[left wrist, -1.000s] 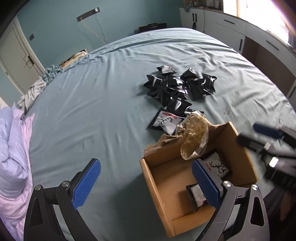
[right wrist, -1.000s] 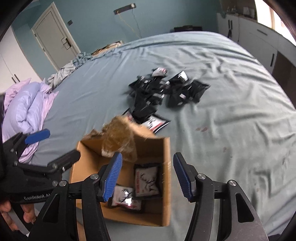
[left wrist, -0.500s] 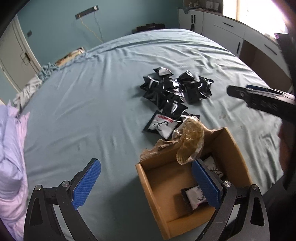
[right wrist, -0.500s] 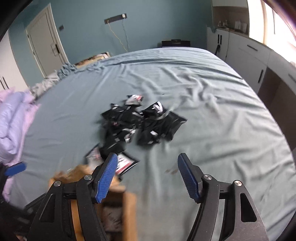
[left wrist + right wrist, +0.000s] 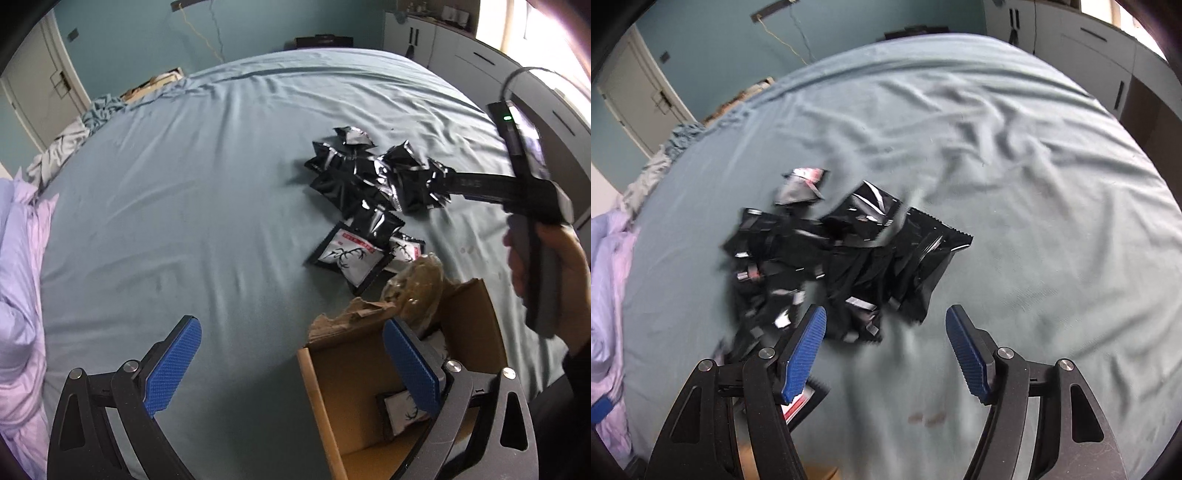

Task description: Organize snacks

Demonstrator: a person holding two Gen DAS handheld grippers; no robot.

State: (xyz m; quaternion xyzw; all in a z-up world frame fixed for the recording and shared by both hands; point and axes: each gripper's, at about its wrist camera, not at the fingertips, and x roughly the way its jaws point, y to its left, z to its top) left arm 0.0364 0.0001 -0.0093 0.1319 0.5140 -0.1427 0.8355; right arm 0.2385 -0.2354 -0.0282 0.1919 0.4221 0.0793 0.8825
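a wrinkled pale blue-green bed sheet (image 5: pixel 1015 177) fills both views. the right gripper (image 5: pixel 886 354) points down at it, its two black-framed arms ending in flat blue pads with a fine knurled grain. the jaws stand moderately wide apart with nothing between them but bare cloth. just beyond the left pad (image 5: pixel 803 354) lies a loose pile of black snack packets (image 5: pixel 846 254), glossy crinkled foil pouches, squarish, with serrated sealed edges and small white label strips; the picture here is blurred by motion. under the left arm a packet with a red and white corner (image 5: pixel 803 400) peeks out.

the left gripper (image 5: pixel 291 369) also has its jaws wide apart and grips nothing. its right pad (image 5: pixel 412 365) hangs over an open brown cardboard box (image 5: pixel 321 391), plain matte board with a torn, ragged flap and a crumpled piece of clear brownish film (image 5: pixel 417 284) at its far rim. inside the box, beside that pad, lies a white packet with a black antler print (image 5: pixel 402 408). its left pad (image 5: pixel 173 369) is over bare sheet. ahead of the jaws, two more white antler packets (image 5: pixel 351 254) lie flat between box and pile. a person's hand (image 5: pixel 554 273) grips the right gripper's handle at the right edge.
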